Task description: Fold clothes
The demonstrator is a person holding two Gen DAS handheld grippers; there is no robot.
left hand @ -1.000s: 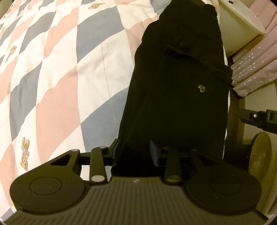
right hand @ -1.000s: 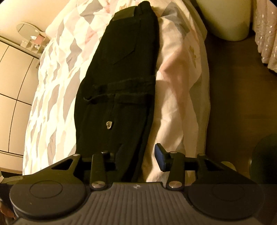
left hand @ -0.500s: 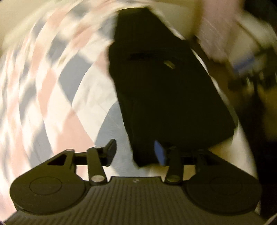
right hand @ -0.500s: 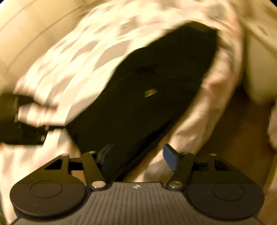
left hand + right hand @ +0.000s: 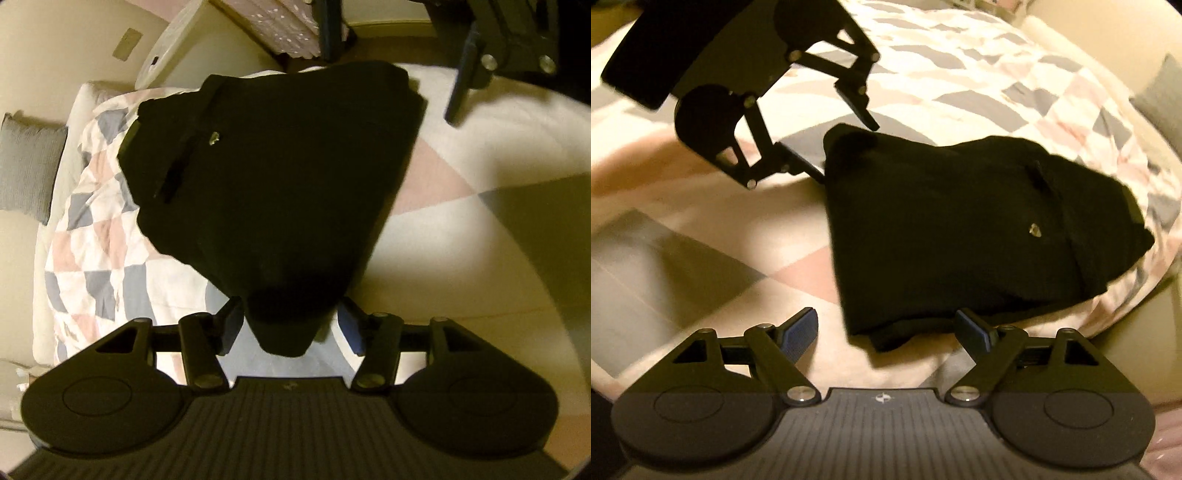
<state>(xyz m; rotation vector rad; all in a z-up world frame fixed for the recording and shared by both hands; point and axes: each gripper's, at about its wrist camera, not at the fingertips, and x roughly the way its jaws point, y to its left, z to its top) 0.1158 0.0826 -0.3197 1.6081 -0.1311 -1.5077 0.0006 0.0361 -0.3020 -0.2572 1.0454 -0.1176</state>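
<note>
Because the black garment (image 5: 945, 229) lies doubled over on the bed's patchwork quilt (image 5: 979, 74), near the mattress edge, a careless tug could drag it off. The left hand-held gripper (image 5: 290, 325) has its fingers spread wide — a fabric corner sits between them, ungripped. The right hand-held gripper (image 5: 886, 328) is likewise spread, bracketing the near corner. Closing on only the top layer (thick, dark cloth hides its edges) would peel the fold apart — a likely slip.
</note>
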